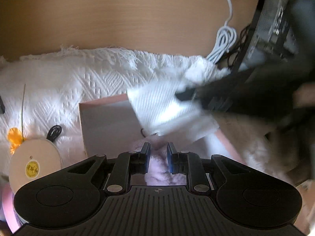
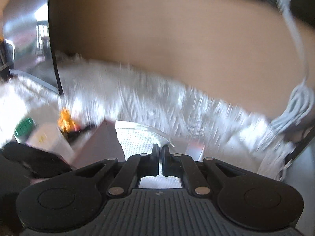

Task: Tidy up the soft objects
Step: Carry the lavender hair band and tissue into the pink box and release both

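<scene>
In the left wrist view my left gripper (image 1: 158, 148) is closed part-way on a fluffy pink-white soft thing (image 1: 158, 169) just in front of an open pink box (image 1: 106, 122). My right gripper (image 1: 187, 95) comes in from the right, shut on a folded white ribbed cloth (image 1: 167, 110), and holds it over the box. In the blurred right wrist view my right gripper (image 2: 159, 149) is shut on that white cloth (image 2: 137, 139), with the box (image 2: 102, 143) to its left.
A white textured tablecloth (image 1: 69, 82) covers the wooden table (image 1: 118, 15). A round cream lid with a yellow sticker (image 1: 33, 161), an orange flower (image 1: 14, 137) and a black cord (image 1: 54, 131) lie left. A coiled white cable (image 1: 224, 43) and a black computer case (image 1: 279, 29) stand right. A green-capped jar (image 2: 24, 128) shows in the right wrist view.
</scene>
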Motion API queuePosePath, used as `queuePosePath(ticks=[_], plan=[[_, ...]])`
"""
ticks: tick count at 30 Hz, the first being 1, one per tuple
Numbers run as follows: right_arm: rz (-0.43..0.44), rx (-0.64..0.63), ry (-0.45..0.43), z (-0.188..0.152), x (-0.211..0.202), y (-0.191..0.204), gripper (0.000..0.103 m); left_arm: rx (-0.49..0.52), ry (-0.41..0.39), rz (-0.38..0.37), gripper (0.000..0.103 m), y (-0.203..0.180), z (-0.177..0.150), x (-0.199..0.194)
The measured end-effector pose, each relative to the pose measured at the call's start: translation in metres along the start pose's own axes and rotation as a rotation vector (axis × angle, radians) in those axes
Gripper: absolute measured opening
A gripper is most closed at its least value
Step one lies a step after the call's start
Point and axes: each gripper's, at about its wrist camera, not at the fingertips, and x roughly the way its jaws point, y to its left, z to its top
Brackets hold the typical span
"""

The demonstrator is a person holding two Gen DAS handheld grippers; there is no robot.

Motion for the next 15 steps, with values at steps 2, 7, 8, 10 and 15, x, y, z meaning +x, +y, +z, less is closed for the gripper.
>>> queuePosePath(ticks=[2,7,8,10,15], plan=[[-0.006,-0.007,0.047,-0.007,0.017,0.003,0.003,-0.001,-0.012,-0.003,0.020,0.003,0.000,-0.007],[-0.024,-0.030,0.120,-0.020,0.047,0.006,0.003,-0.017,-0.025,-0.010,0.020,0.003,0.005,-0.018],[-0.027,-0.041,0.132,-0.021,0.049,0.007,0.003,-0.021,-0.026,-0.010,0.020,0.003,0.004,-0.020],[-0.025,-0.056,0.156,-0.024,0.056,0.010,0.003,-0.017,-0.020,-0.007,0.020,0.004,0.002,-0.019],[-0.028,-0.043,0.181,-0.025,0.055,0.008,0.005,-0.027,-0.029,0.002,0.020,0.007,-0.003,-0.023]])
